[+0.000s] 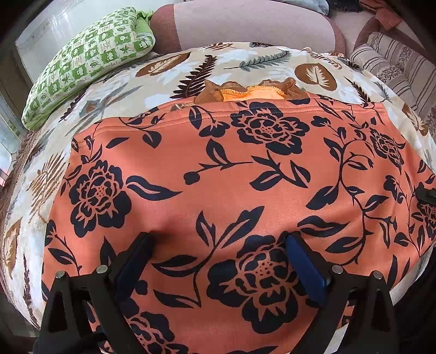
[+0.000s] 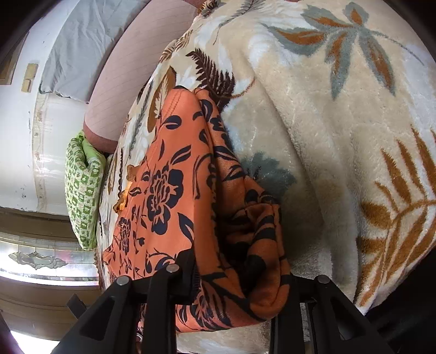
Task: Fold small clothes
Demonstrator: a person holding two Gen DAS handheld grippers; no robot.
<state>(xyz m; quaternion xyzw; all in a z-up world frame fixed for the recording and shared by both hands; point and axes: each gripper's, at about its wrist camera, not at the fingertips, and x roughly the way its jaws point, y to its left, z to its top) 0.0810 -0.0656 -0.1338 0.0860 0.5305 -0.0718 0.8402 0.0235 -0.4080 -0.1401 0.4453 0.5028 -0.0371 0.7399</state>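
An orange garment (image 1: 245,168) with a dark floral print lies spread flat on a leaf-patterned blanket (image 1: 122,89); a ruffled orange-brown edge (image 1: 245,91) peeks out at its far side. My left gripper (image 1: 220,241) is open, its two fingertips set wide apart and resting on the cloth near the front edge. In the right wrist view the garment (image 2: 163,190) has its side edge gathered into a thick fold. That fold fills the gap of my right gripper (image 2: 239,275), which is shut on it just above the blanket (image 2: 327,136).
A green checked pillow (image 1: 90,60) lies at the far left of the blanket, and a pink bolster (image 1: 245,24) runs along the back. A striped cushion (image 1: 395,62) sits at the far right. The blanket's front edge drops away below the grippers.
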